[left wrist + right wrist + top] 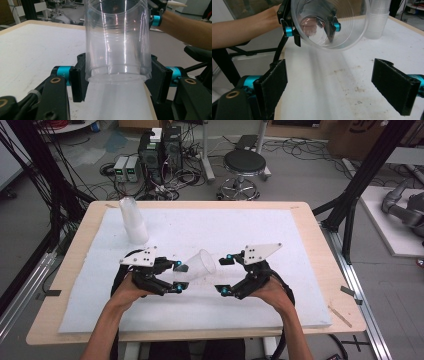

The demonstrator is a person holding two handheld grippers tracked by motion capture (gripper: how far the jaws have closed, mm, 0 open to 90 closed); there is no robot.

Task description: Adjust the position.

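A clear plastic cup (pixel 199 266) is clamped near its base between the jaws of the left gripper (pixel 176 276), lifted off the white mat and lying tilted, its open mouth turned toward the right gripper (pixel 224 275), whose jaws stand wide apart and free of it. A stack of clear cups (pixel 132 221) stands mouth-down beyond the left gripper, well apart.

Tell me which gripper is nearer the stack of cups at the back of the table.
Left. The left gripper sits just in front of the stack of cups; the right gripper is farther off to its right.
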